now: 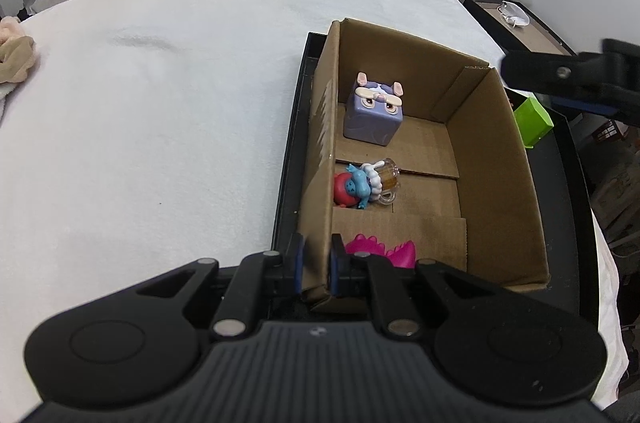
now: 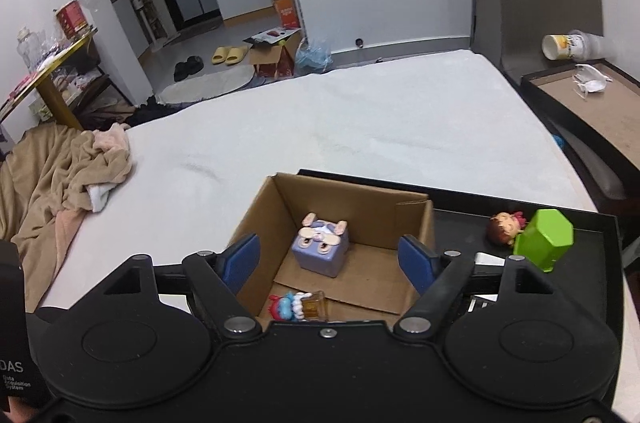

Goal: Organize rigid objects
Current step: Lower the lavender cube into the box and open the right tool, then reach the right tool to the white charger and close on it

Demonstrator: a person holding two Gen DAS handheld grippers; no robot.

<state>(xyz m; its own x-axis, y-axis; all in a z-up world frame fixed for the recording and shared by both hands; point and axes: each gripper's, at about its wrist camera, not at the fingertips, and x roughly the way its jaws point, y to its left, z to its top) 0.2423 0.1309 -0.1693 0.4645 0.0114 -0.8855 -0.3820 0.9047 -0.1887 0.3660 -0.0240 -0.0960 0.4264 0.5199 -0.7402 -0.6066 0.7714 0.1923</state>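
Observation:
A cardboard box (image 1: 500, 159) stands on a black tray (image 1: 290, 159) on a white-covered table. Inside lie a purple rabbit cube (image 1: 373, 115), a small red and blue figure with a clear mug (image 1: 366, 185) and a pink toy (image 1: 380, 251). My left gripper (image 1: 316, 263) is shut on the box's near left wall. My right gripper (image 2: 330, 261) is open and empty above the box (image 2: 372, 211); the cube (image 2: 321, 249) lies below between its fingers. A green block (image 2: 544, 239) and a brown-haired doll (image 2: 505, 227) lie on the tray right of the box.
A beige and pink cloth heap (image 2: 68, 167) lies on the table's left side. A side table (image 2: 600, 115) with a cup (image 2: 568, 46) and a face mask stands to the right. Chairs stand behind the table.

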